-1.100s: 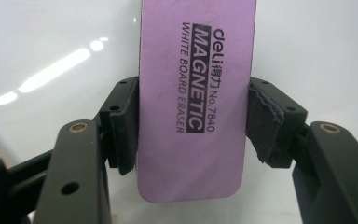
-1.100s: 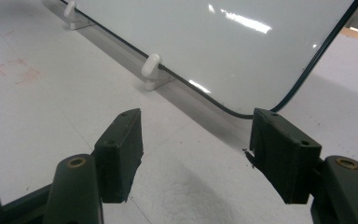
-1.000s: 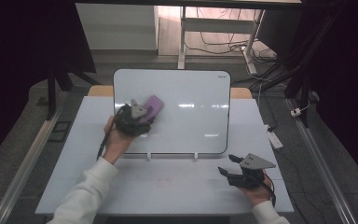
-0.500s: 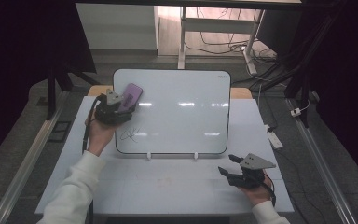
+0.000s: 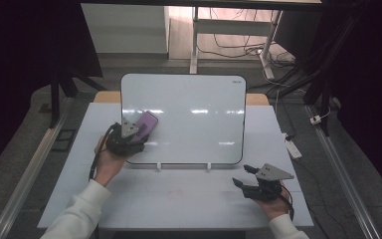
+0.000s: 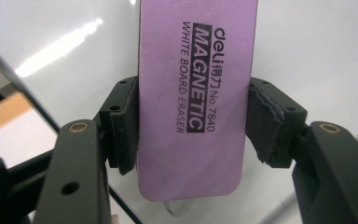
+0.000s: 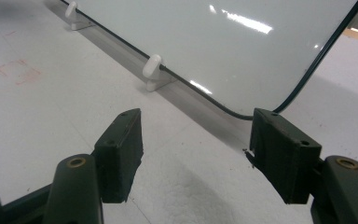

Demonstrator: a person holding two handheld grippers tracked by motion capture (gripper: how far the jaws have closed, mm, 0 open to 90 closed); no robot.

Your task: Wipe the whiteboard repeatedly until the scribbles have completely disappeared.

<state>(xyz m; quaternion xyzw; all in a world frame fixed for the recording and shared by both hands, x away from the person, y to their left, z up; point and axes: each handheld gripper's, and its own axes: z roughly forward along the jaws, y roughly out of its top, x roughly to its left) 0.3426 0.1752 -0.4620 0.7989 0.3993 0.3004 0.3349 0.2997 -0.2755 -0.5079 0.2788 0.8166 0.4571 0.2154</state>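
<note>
The left gripper (image 6: 191,126) is closed on the purple eraser (image 6: 193,93), whose long axis runs forward between its jaws, flat against the whiteboard (image 5: 194,114). The right gripper (image 7: 196,158) rests wide open, empty, farther away.

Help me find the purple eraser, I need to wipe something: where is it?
The purple eraser is clamped in the left gripper, against the lower left part of the whiteboard in the high view.
</note>
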